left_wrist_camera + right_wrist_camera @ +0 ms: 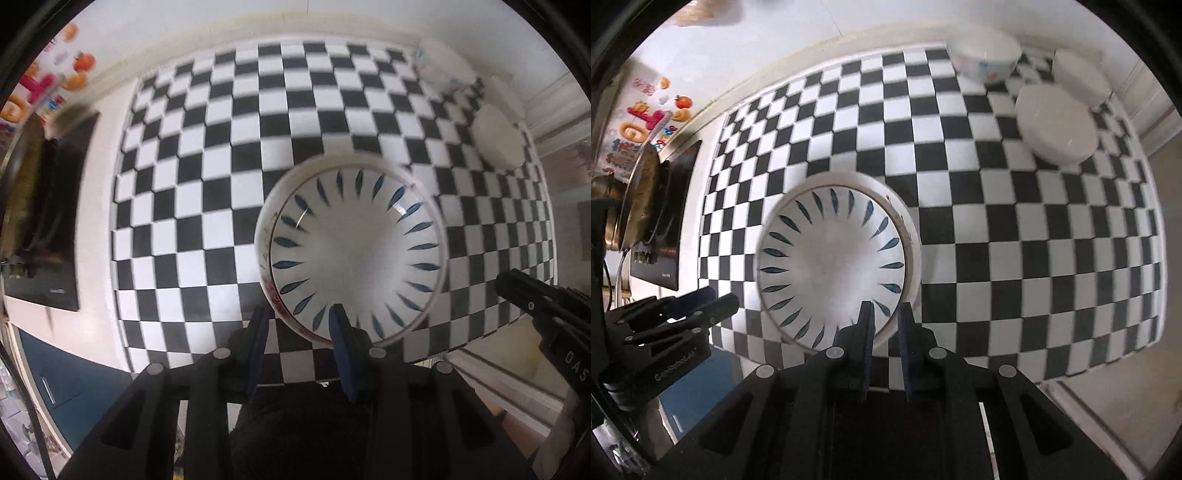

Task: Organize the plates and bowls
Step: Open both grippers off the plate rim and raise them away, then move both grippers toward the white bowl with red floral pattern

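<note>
A white bowl with blue leaf marks inside (354,254) is held over the checkered mat. My left gripper (301,321) straddles its near-left rim with one finger inside and one outside, shut on it. In the right wrist view the same bowl (831,269) shows, and my right gripper (886,317) is shut on its near-right rim. Each gripper shows at the edge of the other's view: the right gripper (535,299) and the left gripper (701,302).
The black-and-white checkered mat (997,229) covers the table. At its far right stand a patterned bowl (986,59), a stack of white plates (1056,125) and a further white stack (1078,70). A dark stove and pan (646,206) are at the left.
</note>
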